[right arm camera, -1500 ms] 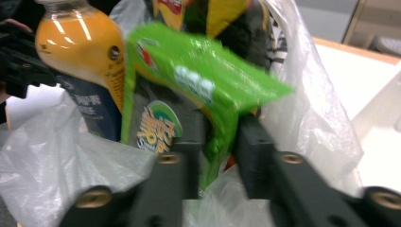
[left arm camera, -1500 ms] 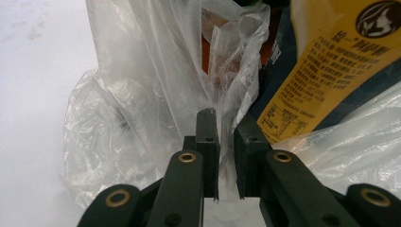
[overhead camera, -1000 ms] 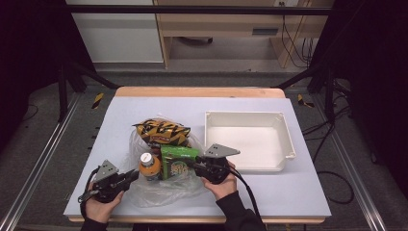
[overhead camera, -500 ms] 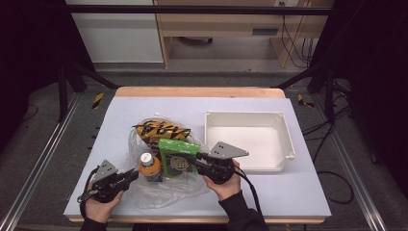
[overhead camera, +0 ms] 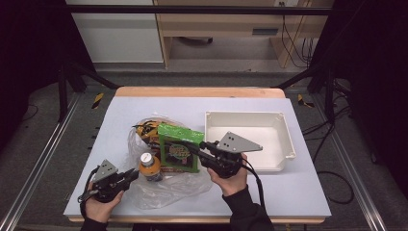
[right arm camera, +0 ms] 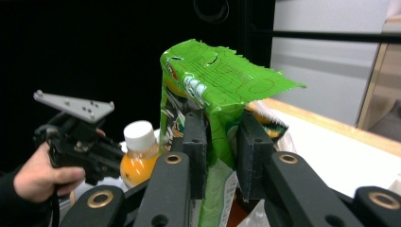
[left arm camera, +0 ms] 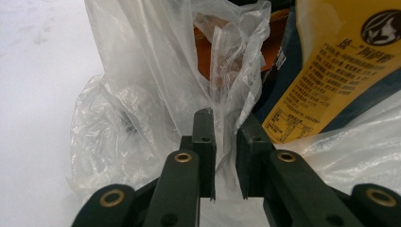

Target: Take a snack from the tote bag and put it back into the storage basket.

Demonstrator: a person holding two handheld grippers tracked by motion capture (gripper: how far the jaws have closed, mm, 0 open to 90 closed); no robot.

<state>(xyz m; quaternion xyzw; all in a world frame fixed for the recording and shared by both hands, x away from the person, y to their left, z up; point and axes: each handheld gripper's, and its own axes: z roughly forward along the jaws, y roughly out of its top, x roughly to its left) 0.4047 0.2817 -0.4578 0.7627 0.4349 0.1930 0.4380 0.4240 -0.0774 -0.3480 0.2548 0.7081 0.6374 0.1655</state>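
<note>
Right gripper [overhead camera: 199, 147]: jaws clamped on the edge of the green snack bag [overhead camera: 179, 149], holding it clear of the table, above the plastic bag's mouth.
Left gripper [overhead camera: 131, 175]: jaws pinching a fold of the clear plastic bag [overhead camera: 168, 187] near the table's front edge.
Clear plastic bag: lies left of centre, holding an orange drink bottle [overhead camera: 150, 166] and a yellow-and-black snack pack [overhead camera: 146, 130].
White bin [overhead camera: 284, 139]: right half of the table [overhead camera: 298, 197], just beside the green bag.

High view overlooks table [overhead camera: 298, 192]; gripper views close.
</note>
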